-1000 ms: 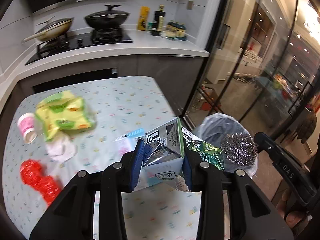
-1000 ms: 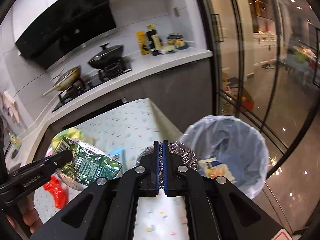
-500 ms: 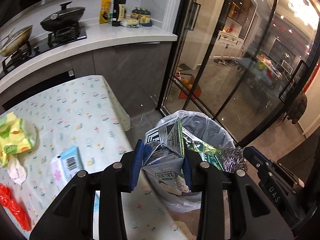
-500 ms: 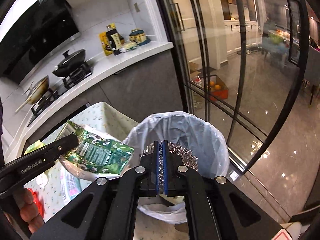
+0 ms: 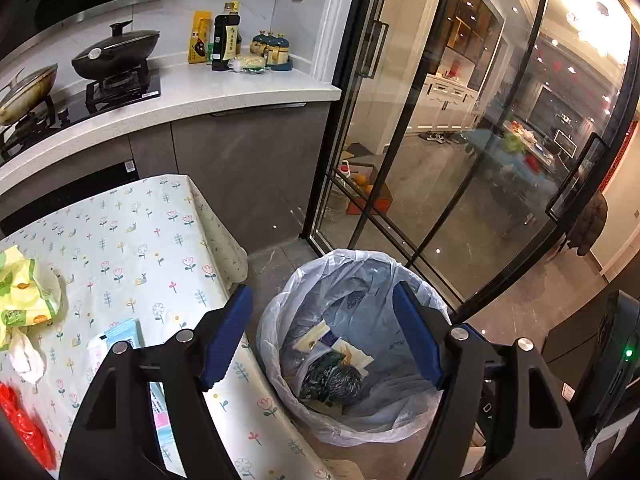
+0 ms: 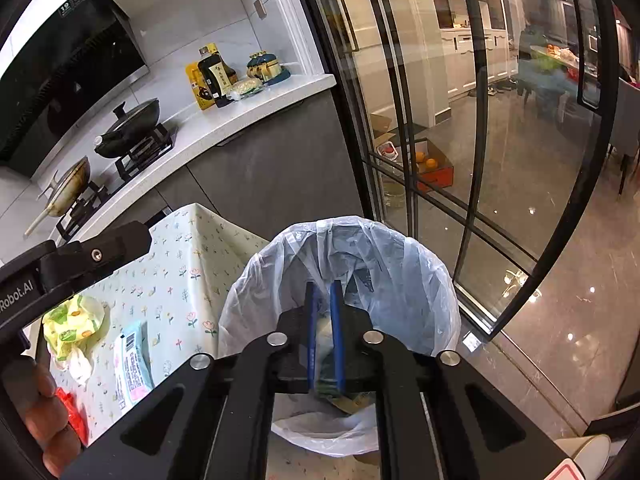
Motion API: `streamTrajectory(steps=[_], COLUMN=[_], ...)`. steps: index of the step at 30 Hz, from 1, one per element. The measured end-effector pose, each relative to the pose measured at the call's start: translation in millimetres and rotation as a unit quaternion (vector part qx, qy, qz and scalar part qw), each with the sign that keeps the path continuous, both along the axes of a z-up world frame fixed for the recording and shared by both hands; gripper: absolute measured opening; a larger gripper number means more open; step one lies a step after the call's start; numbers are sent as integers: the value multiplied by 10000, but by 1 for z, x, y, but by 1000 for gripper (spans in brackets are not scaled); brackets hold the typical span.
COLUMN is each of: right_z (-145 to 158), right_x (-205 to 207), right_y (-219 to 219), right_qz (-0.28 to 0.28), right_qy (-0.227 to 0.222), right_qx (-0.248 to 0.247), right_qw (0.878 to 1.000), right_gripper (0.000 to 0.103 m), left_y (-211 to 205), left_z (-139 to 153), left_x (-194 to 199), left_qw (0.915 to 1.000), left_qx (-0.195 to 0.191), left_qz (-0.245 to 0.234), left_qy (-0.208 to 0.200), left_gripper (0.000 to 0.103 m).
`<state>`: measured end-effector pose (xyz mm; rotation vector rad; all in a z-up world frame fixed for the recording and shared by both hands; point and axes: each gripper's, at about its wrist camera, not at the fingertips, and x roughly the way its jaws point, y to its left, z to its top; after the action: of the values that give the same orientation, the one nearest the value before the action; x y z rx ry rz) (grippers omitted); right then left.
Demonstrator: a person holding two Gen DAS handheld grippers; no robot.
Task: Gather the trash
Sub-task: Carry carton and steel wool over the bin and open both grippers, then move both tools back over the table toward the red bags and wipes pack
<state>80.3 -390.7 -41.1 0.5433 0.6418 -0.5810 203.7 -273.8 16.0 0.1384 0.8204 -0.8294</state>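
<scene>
My left gripper [image 5: 320, 294] hangs over the bin lined with a clear bag [image 5: 280, 308], its jaws wide and opening, nothing between them. Down in the bin lie a steel scourer [image 5: 342, 382], a dark green wrapper [image 5: 316, 368] and pale pieces of packaging [image 5: 310, 338]. My right gripper [image 6: 323, 286] is also above the bin [image 6: 420, 280], jaws opening with a narrow gap and nothing between the pads. The left gripper's body [image 6: 80, 256] shows at the left of the right wrist view, with a hand [image 6: 40, 420] below it.
On the flowered tablecloth [image 5: 132, 248] left of the bin lie a yellow-green wrapper [image 5: 24, 300], a white tissue [image 5: 24, 354], a red scrap [image 5: 24, 428] and a blue-white packet [image 5: 120, 336]. Glass doors [image 5: 440, 160] stand behind the bin, with a kitchen counter [image 5: 200, 96] beyond the table.
Both grippers moved from the table to over the bin. The left jaws spread and let the carton go. The right jaws parted, and the steel scourer now lies in the bin.
</scene>
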Motion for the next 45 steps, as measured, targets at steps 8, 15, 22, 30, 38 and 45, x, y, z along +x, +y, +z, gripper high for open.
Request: streamTrajectory(steps=[8,15,22,30,38,45], right_z=[10,19,26,31,27,14], right_x=[1,6,19,39,56,72], right_y=[18,43,80,125,169,201], right_qz=[54,171,467,835,1170,1387], right_qy=[-58,-119,-140,-157,-80,102], right_qx=[-120,-168,-219,-246,-231,-189], right_qw=[9999,9996,9986,9961,9928,9901], right_gripper=[31,42,48,54,60,60], left_y=[24,61,109,172,243,296], left_z=[7,9,8,5,-8,-24], left_x=[5,10,18,30,41,49], left_qw=[9996,9984,9956,9897,9805,9694], left_qx=[-19,-72,-101,-94,-30,99], left_qz=[255,550,925,1430,1962,2441], left_qy=[-82,-96,-51,-27,89,238], left_gripper=[73,81,83,89,91,92])
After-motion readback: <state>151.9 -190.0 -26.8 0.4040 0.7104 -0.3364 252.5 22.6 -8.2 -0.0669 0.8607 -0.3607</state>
